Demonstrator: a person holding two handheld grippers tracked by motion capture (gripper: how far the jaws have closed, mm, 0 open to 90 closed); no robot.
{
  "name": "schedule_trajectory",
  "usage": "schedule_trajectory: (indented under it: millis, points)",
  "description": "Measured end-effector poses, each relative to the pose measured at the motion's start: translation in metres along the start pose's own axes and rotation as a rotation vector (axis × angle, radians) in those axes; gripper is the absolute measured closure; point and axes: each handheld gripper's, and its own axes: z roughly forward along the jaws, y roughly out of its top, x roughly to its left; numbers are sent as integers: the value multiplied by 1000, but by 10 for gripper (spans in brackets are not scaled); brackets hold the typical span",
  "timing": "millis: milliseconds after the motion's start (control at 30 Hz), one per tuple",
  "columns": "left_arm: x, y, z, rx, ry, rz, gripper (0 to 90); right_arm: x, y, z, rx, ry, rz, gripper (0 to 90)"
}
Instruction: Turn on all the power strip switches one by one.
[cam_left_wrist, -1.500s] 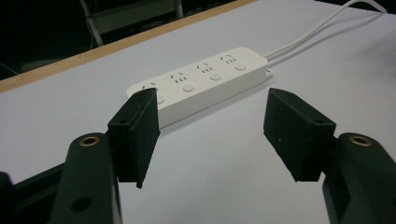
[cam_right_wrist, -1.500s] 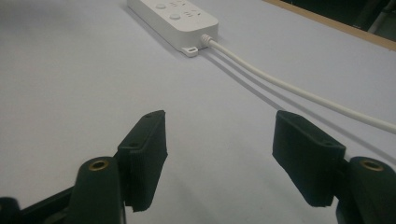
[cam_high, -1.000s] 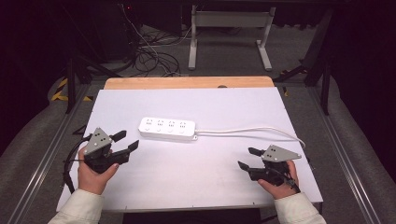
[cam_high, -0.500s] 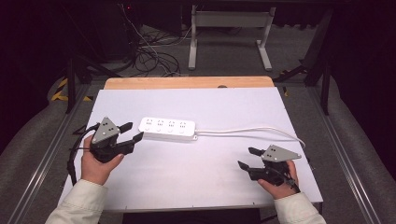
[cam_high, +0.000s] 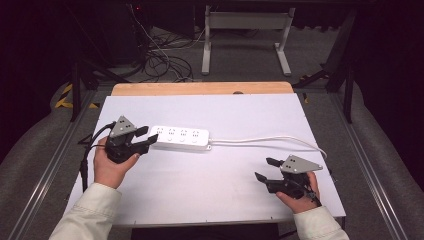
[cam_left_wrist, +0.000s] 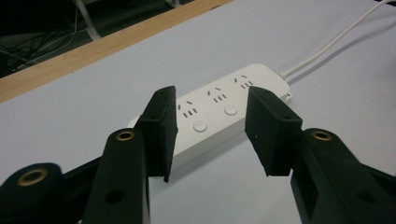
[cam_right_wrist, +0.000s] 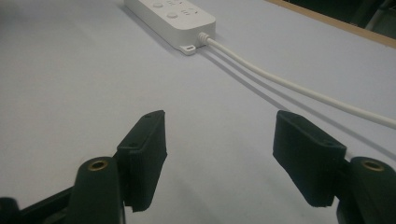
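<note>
a white power strip (cam_high: 180, 138) lies flat on the white worktop (cam_high: 210, 190), left of the middle, its sockets and buttons facing up and its long side running across the worktop. its white cord (cam_high: 270, 140) leaves the right end and trails off toward the right edge. the left claw (cam_high: 145, 139) sits at the strip's left end, its jaws apart on either side of that end without pressing on it; they have just been closing, and in the left claw's own view the strip (cam_left_wrist: 219, 109) shows in the gap between the pads. the right claw (cam_high: 265, 169) rests near the front right of the worktop, well apart from the strip, jaws wide open with nothing between them, the cord (cam_right_wrist: 299, 88) running just ahead of it.
</note>
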Motion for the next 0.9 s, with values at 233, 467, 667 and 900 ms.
schedule_trajectory:
  millis: [233,467,667,900]
  points:
    - [7,3,17,45,-22,-32,633,0,0,0,1,2,-3,347]
    - [17,3,41,107,13,-50,706,0,0,1,3,6,-4,350]
    - [27,-2,56,128,1,-113,766,-1,-1,1,4,15,-2,355]
    - [30,-5,65,133,22,-90,826,-1,-1,1,5,20,-4,359]
